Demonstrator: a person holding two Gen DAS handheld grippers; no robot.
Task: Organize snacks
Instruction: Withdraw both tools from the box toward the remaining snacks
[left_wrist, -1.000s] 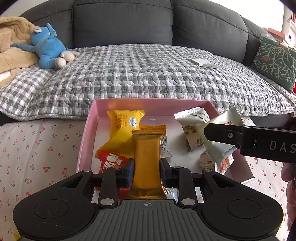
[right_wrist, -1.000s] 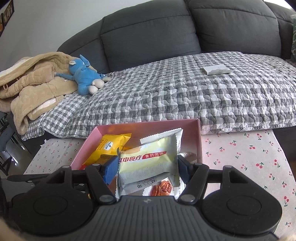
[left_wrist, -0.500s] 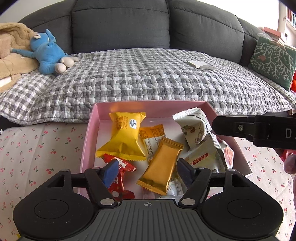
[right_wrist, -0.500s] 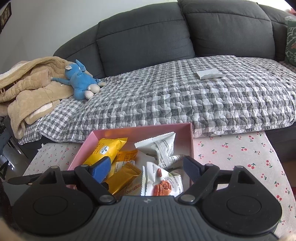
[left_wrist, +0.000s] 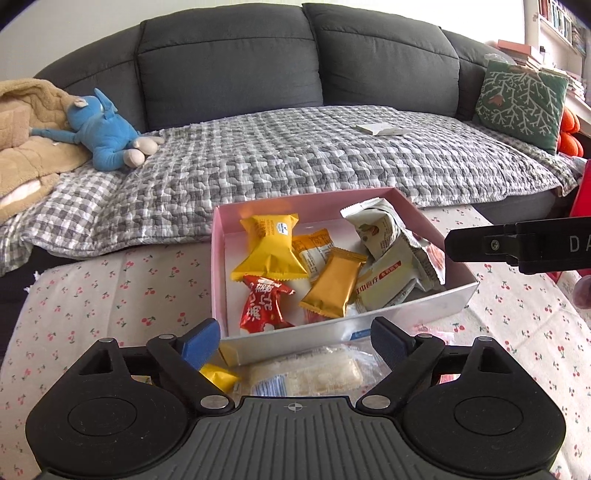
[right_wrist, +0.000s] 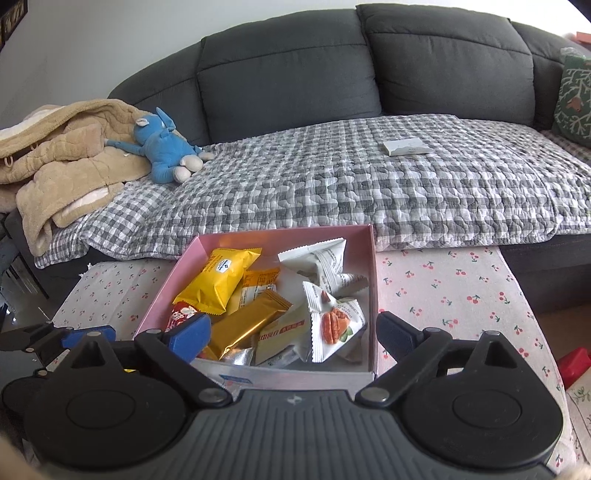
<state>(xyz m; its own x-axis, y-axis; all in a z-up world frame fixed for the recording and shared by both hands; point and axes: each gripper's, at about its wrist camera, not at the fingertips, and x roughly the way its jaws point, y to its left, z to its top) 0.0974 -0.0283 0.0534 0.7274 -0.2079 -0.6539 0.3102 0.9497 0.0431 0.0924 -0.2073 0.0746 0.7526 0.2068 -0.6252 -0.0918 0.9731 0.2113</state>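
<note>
I see a pink box (left_wrist: 218, 266) that looks like matt card, its near wall silvery. The gold bar wrapper (left_wrist: 332, 282) and red wrapper (left_wrist: 264, 306) shine like glossy foil; the pale packets (right_wrist: 332, 325) look matt. The cherry-print cover (left_wrist: 92, 295) is soft cloth, the checked quilt (left_wrist: 295, 162) puckered, the sofa (left_wrist: 229, 70) coarse grey weave, the blue toy (left_wrist: 107, 138) plush.

A: We note the bench (left_wrist: 110, 288), under a cherry-print cloth, bears the pink box (left_wrist: 218, 266) directly.

B: We also record a clear-wrapped pale snack (left_wrist: 306, 376) and a yellow packet (left_wrist: 218, 376) just beside its near wall.
</note>
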